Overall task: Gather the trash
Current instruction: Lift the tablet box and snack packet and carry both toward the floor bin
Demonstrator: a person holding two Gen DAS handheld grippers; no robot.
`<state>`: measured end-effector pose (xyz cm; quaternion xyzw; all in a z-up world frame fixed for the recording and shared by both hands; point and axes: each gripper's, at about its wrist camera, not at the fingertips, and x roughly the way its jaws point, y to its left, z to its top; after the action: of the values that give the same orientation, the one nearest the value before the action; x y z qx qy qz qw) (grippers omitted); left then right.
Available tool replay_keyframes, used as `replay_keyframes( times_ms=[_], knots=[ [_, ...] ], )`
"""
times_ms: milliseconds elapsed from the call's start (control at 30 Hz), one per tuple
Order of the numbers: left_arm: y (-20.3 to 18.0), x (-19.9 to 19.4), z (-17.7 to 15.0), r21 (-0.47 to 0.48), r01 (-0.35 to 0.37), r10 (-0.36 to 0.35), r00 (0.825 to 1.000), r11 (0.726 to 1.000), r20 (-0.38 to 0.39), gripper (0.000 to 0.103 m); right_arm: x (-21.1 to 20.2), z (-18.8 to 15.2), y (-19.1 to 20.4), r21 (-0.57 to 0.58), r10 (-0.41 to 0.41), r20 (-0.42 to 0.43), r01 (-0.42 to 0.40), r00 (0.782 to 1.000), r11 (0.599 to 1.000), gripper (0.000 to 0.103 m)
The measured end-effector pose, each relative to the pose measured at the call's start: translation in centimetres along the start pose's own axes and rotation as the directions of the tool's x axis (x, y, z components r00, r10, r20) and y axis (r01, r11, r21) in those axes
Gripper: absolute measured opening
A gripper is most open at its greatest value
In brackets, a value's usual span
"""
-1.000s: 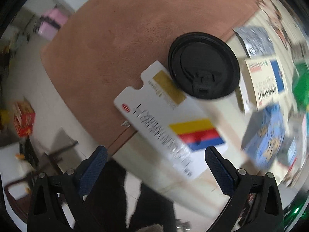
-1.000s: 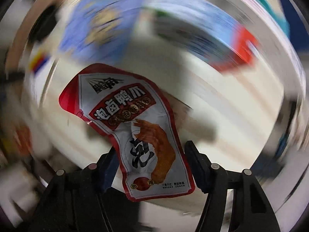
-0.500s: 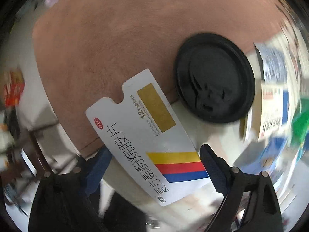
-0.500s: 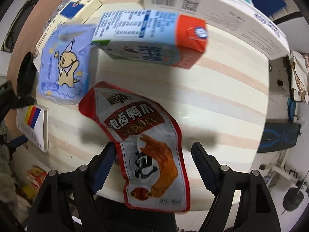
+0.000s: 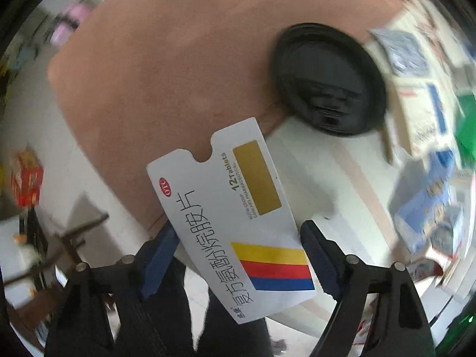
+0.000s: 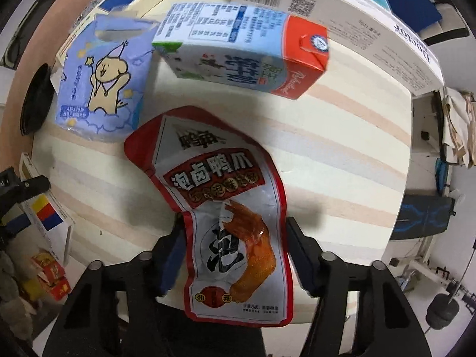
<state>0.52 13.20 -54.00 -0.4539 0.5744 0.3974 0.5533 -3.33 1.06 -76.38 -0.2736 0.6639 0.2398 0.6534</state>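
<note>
While my left gripper [image 5: 238, 255] points down at the table edge, its jaws are closing with the white tablet box [image 5: 235, 226] between the blue fingers [image 5: 157, 253]; the left finger looks to touch the box edge, the right one sits just beside it, and I cannot tell if they clamp yet. Ahead of the fingertips lies a black cup lid [image 5: 327, 80]. My right gripper [image 6: 235, 255] is closing too, the red-and-silver snack pouch [image 6: 226, 208] flat on the striped table [image 6: 342, 148] between its fingers, pads just clear. Beyond them lie a blue tissue pack [image 6: 101, 83] and a milk carton [image 6: 244, 53]
</note>
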Motion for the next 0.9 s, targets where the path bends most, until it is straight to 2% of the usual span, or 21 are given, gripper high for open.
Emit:
replay_keyframes(
  times_ms=[33, 267, 567, 667, 767, 900],
  knots=[
    [0.5, 0.4, -0.4, 0.035, -0.017, 0.016, 1.000, 0.999, 0.016, 0.082, -0.2, -0.2, 0.0, -0.001, -0.001, 0.012, 0.001, 1.000, 1.000, 0.049],
    [4.2, 3.2, -1.9, 0.200, -0.104, 0.076, 0.986, 0.974, 0.145, 0.081, -0.4, -1.2, -1.3, 0.041, 0.053, 0.025, -0.054, 0.998, 0.998, 0.045],
    [9.7, 6.0, -4.5, 0.341, -0.109, 0.026, 0.971, 0.934, 0.237, 0.081, -4.0, -1.7, -3.4, 0.079, 0.124, 0.092, -0.132, 0.988, 0.988, 0.044],
    [13.3, 7.6, -5.1, 0.378, -0.117, 0.014, 0.965, 0.918, 0.264, 0.081, -5.4, -2.2, -2.7, 0.093, 0.139, 0.124, -0.151, 0.983, 0.984, 0.044],
    [14.6, 9.0, -5.2, 0.407, -0.122, 0.001, 0.958, 0.905, 0.286, 0.081, -6.8, -2.7, -2.8, 0.119, 0.156, 0.153, -0.175, 0.976, 0.977, 0.044],
    [19.0, 10.4, -6.7, 0.447, -0.104, -0.045, 0.950, 0.888, 0.310, 0.080, -9.4, -4.0, -3.2, 0.146, 0.171, 0.196, -0.201, 0.966, 0.969, 0.044]
  ],
)
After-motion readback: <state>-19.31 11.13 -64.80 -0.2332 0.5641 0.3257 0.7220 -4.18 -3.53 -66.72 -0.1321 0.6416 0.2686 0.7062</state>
